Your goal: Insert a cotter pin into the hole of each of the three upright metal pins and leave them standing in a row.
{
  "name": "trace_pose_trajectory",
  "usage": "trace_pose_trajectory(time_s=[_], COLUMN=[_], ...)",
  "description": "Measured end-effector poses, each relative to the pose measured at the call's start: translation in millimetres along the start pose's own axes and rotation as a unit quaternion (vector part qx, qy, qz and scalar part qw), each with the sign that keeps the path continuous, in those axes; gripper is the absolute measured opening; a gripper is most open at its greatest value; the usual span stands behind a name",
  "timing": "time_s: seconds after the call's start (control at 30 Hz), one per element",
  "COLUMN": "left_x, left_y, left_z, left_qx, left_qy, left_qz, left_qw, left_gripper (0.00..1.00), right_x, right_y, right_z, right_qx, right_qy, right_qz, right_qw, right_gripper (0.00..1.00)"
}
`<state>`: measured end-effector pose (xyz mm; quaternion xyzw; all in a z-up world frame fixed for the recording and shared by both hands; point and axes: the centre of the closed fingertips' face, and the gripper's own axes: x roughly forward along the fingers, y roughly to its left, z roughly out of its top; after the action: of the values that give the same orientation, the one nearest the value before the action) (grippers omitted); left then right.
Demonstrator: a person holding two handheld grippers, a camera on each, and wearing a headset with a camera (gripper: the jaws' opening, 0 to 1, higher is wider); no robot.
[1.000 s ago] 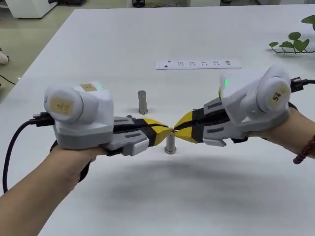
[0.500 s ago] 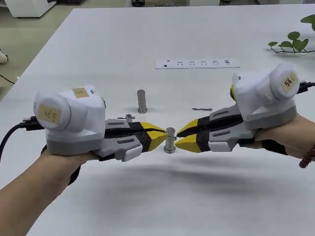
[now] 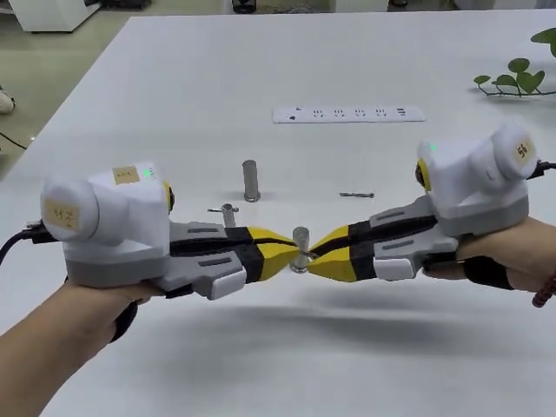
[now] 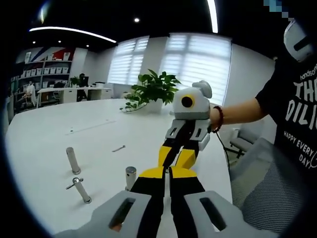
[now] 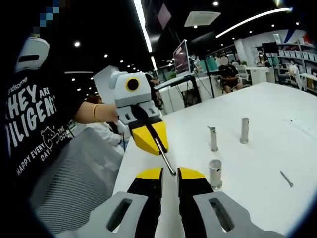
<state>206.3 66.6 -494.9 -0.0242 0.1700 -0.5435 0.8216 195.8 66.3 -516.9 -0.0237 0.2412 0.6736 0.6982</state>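
Left gripper (image 4: 167, 172) fingers clamped on cotter pin (image 5: 165, 157), right gripper (image 5: 170, 173) fingers slightly apart at its tip, near upright metal pin (image 5: 214, 174)

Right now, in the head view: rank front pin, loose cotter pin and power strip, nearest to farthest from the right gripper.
1. Front pin, upright, right at the tips of the right gripper.
2. Loose cotter pin, lying flat farther back.
3. Power strip, far back, mid-table.
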Motion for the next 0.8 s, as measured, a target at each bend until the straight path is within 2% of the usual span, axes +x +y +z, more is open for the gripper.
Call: trace_pose_trajectory(time_s=[0.13, 0.33, 0.53, 0.7, 0.8], left_x=[-0.3, -1.2, 0.2, 0.8, 2.0], left_y=[-2.9, -3.3, -5.3, -7.6, -7.0], left_z=[1.7, 1.0, -2.9, -4.0, -2.8], left_qx=[-0.016, -0.034, -0.047, -0.047, -0.028], left_qy=[-0.012, -0.019, -0.017, -0.016, -0.014], left_qz=[-0.008, -0.010, -0.013, -0.018, -0.009], left_qw=[0.9998, 0.9992, 0.9987, 0.9986, 0.9995], left_gripper=[0.00, 0.00, 0.00, 0.00, 0.01], right_x=[1.0, -0.4, -1.1, -1.5, -0.3], right_y=[2.5, 1.7, 4.4, 6.3, 9.9], right_z=[0.5, 1.9, -1.9, -4.6, -6.5], right_qx=[-0.004, -0.005, -0.045, -0.083, -0.096], right_qy=[0.000, -0.002, 0.016, 0.039, 0.051], right_qz=[0.006, 0.006, 0.007, 0.006, 0.012], right_qw=[1.0000, 1.0000, 0.9988, 0.9957, 0.9940], right_gripper=[0.03, 0.00, 0.00, 0.00, 0.00])
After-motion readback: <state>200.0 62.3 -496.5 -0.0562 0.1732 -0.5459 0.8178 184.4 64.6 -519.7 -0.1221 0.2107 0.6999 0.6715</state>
